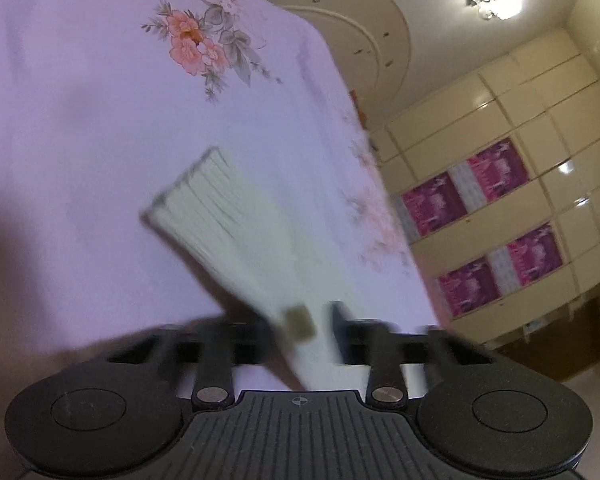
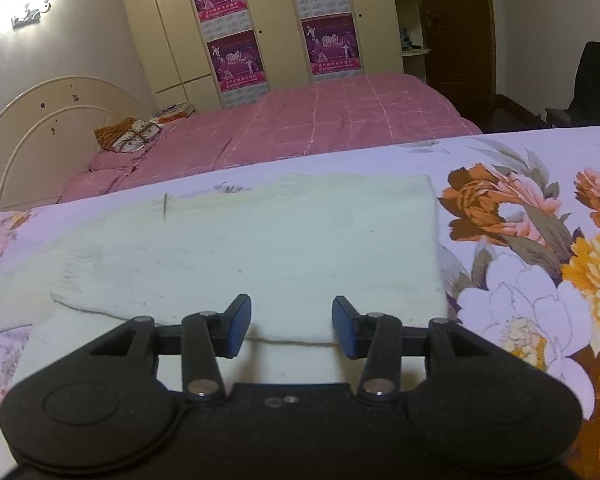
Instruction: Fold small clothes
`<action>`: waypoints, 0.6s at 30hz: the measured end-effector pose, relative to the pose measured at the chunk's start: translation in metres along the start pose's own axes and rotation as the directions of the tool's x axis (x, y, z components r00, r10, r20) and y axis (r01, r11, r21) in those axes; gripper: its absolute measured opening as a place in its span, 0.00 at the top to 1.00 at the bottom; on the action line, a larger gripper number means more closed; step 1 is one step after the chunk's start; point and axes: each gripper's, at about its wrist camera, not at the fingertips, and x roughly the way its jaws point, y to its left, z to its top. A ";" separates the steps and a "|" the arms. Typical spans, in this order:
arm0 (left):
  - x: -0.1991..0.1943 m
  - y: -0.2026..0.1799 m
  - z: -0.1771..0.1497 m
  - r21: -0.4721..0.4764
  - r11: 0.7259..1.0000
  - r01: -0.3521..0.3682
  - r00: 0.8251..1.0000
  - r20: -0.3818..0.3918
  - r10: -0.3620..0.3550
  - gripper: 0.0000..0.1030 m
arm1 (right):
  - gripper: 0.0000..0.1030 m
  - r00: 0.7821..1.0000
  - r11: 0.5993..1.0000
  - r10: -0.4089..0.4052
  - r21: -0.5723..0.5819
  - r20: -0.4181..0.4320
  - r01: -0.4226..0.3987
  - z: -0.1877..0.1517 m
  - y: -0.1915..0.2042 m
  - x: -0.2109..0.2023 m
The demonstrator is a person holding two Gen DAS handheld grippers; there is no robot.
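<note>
A pale green knitted garment lies flat on the flowered sheet, partly folded, with a folded edge just in front of the fingers. My right gripper hovers over its near part, jaws apart and empty. In the blurred left wrist view a ribbed sleeve or cuff of the pale green garment hangs out from between the fingers. My left gripper looks shut on it, tilted steeply above the sheet.
A bed with a pink checked cover and a cream headboard stands behind. Cream wardrobes with magenta posters line the wall. A dark chair is at the far right. The sheet's far edge runs behind the garment.
</note>
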 end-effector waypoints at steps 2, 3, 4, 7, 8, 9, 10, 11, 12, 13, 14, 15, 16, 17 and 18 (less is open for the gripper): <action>0.011 0.001 0.009 0.004 1.000 0.007 1.000 -0.012 -0.007 0.97 | 0.56 1.000 1.000 -0.003 -0.001 0.004 0.003 0.001 0.002 -0.001; 0.006 -0.003 0.015 0.035 0.999 0.019 1.000 -0.006 -0.019 0.97 | 0.56 1.000 1.000 -0.004 -0.001 0.004 0.004 0.001 0.002 -0.001; -0.002 -0.015 0.021 0.084 0.995 0.052 0.998 0.030 -0.055 0.97 | 0.56 1.000 1.000 -0.006 0.000 0.004 0.006 0.001 0.002 -0.002; -0.010 -0.037 0.036 0.129 0.989 0.078 0.991 0.100 -0.091 0.97 | 0.55 1.000 1.000 -0.015 0.006 0.013 0.015 0.002 -0.001 -0.007; -0.004 -0.038 0.039 0.119 0.991 0.059 0.993 0.098 -0.071 0.97 | 0.55 1.000 1.000 -0.019 0.009 0.017 0.019 0.002 -0.004 -0.009; 0.005 -0.038 0.042 0.107 0.993 0.041 0.995 0.082 -0.050 0.97 | 0.55 1.000 1.000 -0.025 0.014 0.016 0.024 0.001 -0.007 -0.009; 0.010 -0.041 0.039 0.108 0.994 0.035 0.997 0.065 -0.043 0.97 | 0.55 0.999 0.999 -0.030 0.021 0.011 0.030 0.001 -0.010 -0.009; 0.015 -0.046 0.035 0.122 0.992 0.041 0.998 0.044 -0.047 0.97 | 0.55 0.999 0.999 -0.033 0.032 0.006 0.033 0.000 -0.014 -0.009; 0.016 -0.054 0.027 0.146 0.988 0.057 0.998 0.025 -0.061 0.97 | 0.55 0.999 0.998 -0.032 0.046 0.002 0.032 -0.001 -0.018 -0.010; 0.014 -0.065 0.014 0.191 0.978 0.078 0.997 0.005 -0.080 0.97 | 0.55 1.000 0.998 -0.030 0.053 0.003 0.030 -0.001 -0.022 -0.011; 0.015 -0.080 0.003 0.243 0.966 0.093 0.996 -0.012 -0.093 0.97 | 0.55 1.000 0.998 -0.031 0.055 0.004 0.031 -0.002 -0.024 -0.011; 0.018 -0.096 -0.011 0.289 0.951 0.114 0.993 -0.039 -0.107 0.97 | 0.55 0.999 0.998 -0.033 0.056 0.004 0.033 -0.003 -0.027 -0.011; 0.017 -0.111 -0.027 0.330 0.933 0.141 0.990 -0.068 -0.125 0.97 | 0.55 0.999 0.998 -0.035 0.060 0.002 0.035 -0.004 -0.030 -0.011; 0.019 -0.130 -0.043 0.383 0.909 0.166 0.986 -0.094 -0.140 0.97 | 0.55 0.999 0.997 -0.034 0.070 0.000 0.034 -0.005 -0.033 -0.010; 0.022 -0.150 -0.063 0.443 0.875 0.195 0.980 -0.131 -0.153 0.97 | 0.55 0.999 0.996 -0.032 0.080 0.001 0.032 -0.005 -0.036 -0.010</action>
